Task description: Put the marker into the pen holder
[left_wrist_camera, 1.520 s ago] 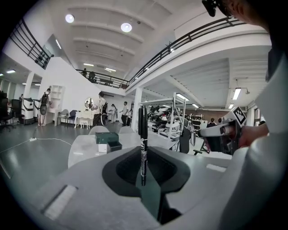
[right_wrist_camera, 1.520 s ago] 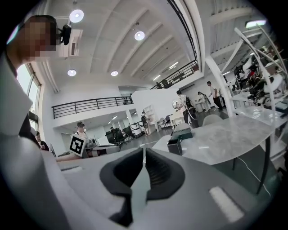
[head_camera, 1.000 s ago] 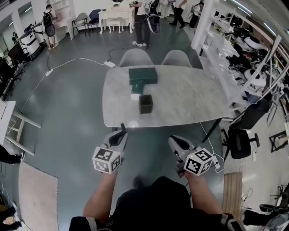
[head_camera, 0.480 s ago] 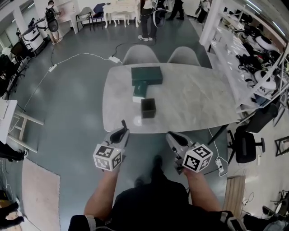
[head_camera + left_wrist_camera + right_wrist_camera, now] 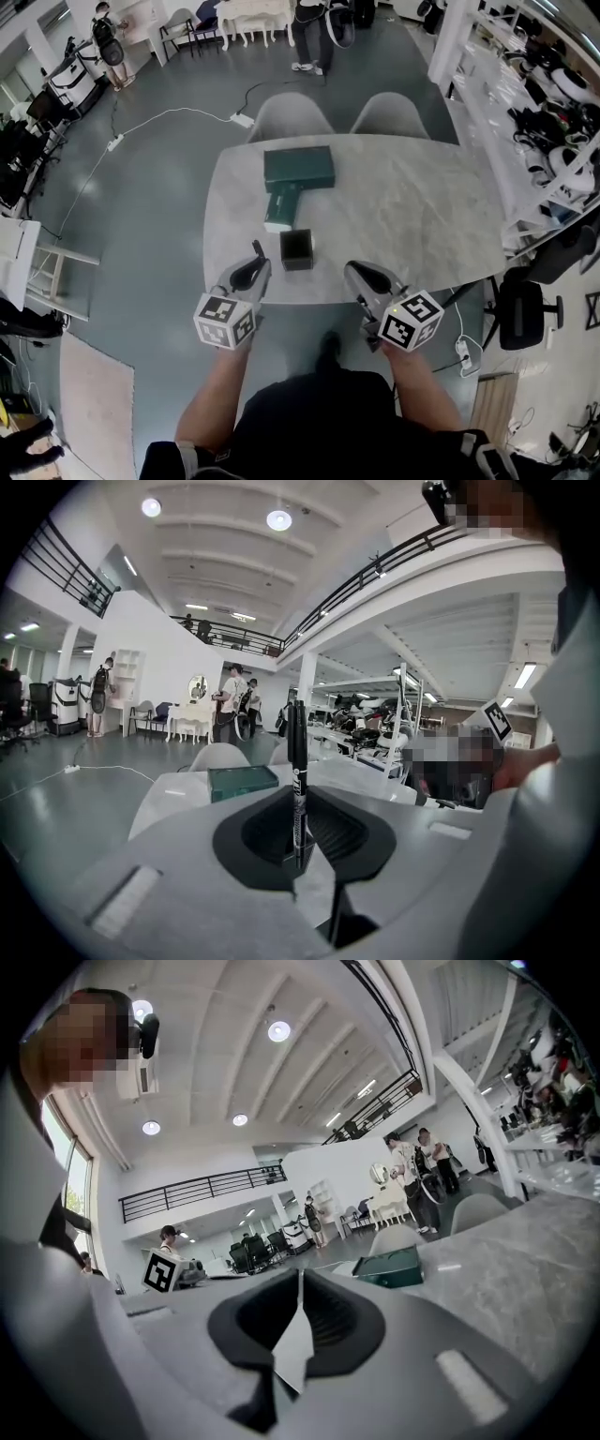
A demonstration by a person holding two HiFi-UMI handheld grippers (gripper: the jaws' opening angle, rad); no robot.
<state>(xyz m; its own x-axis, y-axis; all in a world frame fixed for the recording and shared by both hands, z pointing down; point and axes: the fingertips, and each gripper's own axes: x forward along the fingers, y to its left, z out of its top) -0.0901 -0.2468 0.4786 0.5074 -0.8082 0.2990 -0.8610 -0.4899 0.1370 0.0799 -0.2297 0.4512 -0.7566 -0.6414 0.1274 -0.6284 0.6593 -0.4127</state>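
A black square pen holder (image 5: 297, 249) stands near the table's front edge. My left gripper (image 5: 253, 270) hovers just left of and nearer than the holder, shut on a black marker (image 5: 256, 249) that stands upright between its pads. In the left gripper view the marker (image 5: 297, 752) rises straight up out of the left gripper (image 5: 298, 799). My right gripper (image 5: 359, 275) is to the holder's right, at the table's front edge. In its own view the right gripper (image 5: 299, 1283) has its jaws together with nothing between them.
The grey marble table (image 5: 412, 216) carries a dark green box (image 5: 299, 168) with a smaller green-and-white box (image 5: 280, 207) in front of it. Two grey chairs (image 5: 337, 117) stand at the far side. Shelving (image 5: 553, 103) runs along the right. People stand far back.
The person has walked up to the table, so both grippers now reach its front edge and the pen holder lies close between them. The marker stays in the left gripper.
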